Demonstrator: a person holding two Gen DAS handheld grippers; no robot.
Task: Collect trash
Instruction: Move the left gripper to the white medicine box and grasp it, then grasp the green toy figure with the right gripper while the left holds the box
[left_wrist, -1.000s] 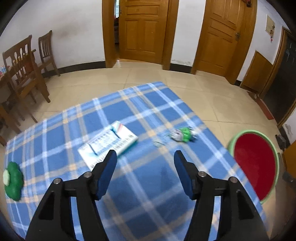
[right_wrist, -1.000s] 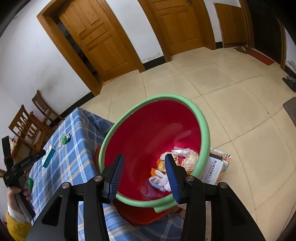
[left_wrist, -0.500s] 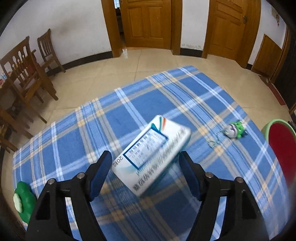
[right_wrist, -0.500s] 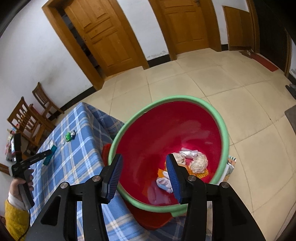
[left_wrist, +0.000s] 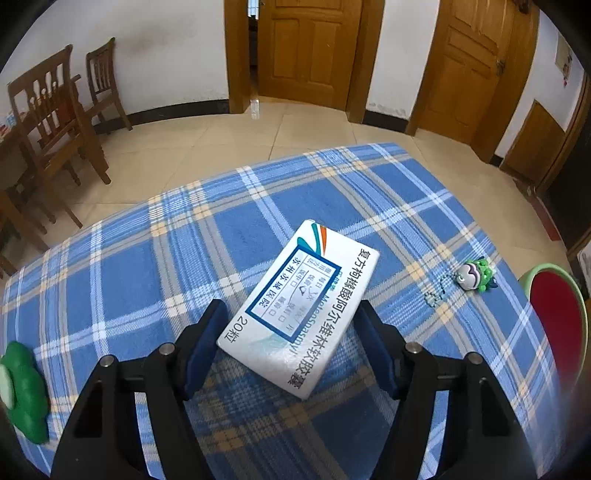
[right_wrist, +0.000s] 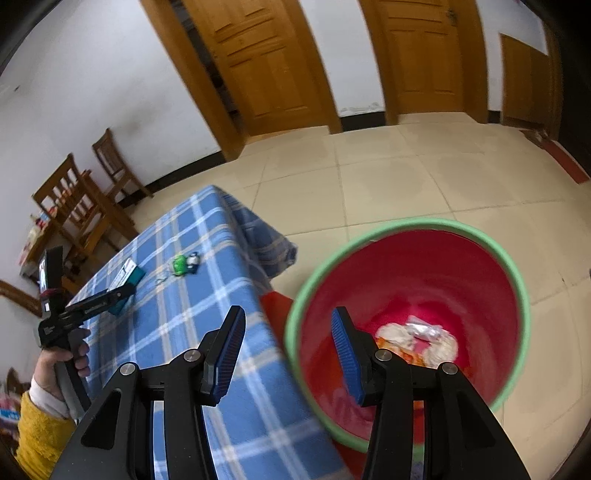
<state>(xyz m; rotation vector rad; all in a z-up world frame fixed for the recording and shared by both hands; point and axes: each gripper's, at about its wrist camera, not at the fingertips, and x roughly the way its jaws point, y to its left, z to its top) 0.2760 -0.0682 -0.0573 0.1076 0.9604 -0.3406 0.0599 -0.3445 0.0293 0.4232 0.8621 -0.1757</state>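
A white medicine box (left_wrist: 301, 310) with blue print lies on the blue plaid tablecloth (left_wrist: 155, 266). My left gripper (left_wrist: 290, 332) is open and straddles the box's near end, jaws on either side, not clamped. The box also shows in the right wrist view (right_wrist: 127, 275), with the left gripper (right_wrist: 122, 291) at it. My right gripper (right_wrist: 286, 352) is open and empty, held above the table's edge beside a red bin with a green rim (right_wrist: 369, 240). The bin holds crumpled wrappers (right_wrist: 417, 339). The bin's edge shows at the right of the left wrist view (left_wrist: 554, 317).
A small green and purple toy (left_wrist: 476, 275) with a bead chain lies at the table's right, also in the right wrist view (right_wrist: 184, 262). A green flower-shaped object (left_wrist: 22, 387) sits at the left edge. Wooden chairs (left_wrist: 51, 122) stand by the wall. Tiled floor surrounds the table.
My left gripper has moved forward and down until its jaws straddle the medicine box. My right gripper has swung left, so the bin now sits to its right.
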